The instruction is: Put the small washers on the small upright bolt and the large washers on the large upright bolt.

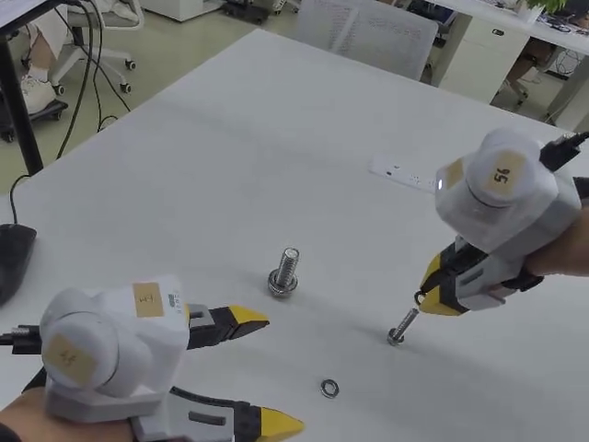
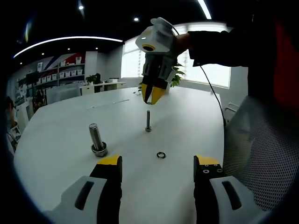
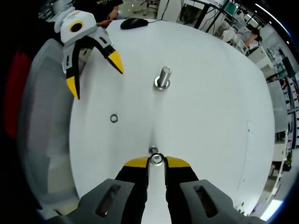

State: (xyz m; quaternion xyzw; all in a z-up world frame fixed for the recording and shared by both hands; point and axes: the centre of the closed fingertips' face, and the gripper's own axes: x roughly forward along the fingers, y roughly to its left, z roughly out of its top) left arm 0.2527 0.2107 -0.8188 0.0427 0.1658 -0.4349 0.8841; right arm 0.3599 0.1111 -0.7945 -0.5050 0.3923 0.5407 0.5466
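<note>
Right gripper (image 1: 425, 298) is pinched shut on a small washer (image 3: 156, 159), just above the tip of the upright small bolt (image 1: 402, 327), so it's pretty much straight down from here. Left gripper (image 1: 276, 373) hangs wide open near the loose washer (image 1: 329, 388).

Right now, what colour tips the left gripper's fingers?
Yellow on the fingers, best in left gripper view.

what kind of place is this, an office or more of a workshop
Most likely an open-plan office or lab, not a workshop: a large white table with a computer mouse on it, a mesh office chair beside it, and stocked shelves along the far wall.
</note>
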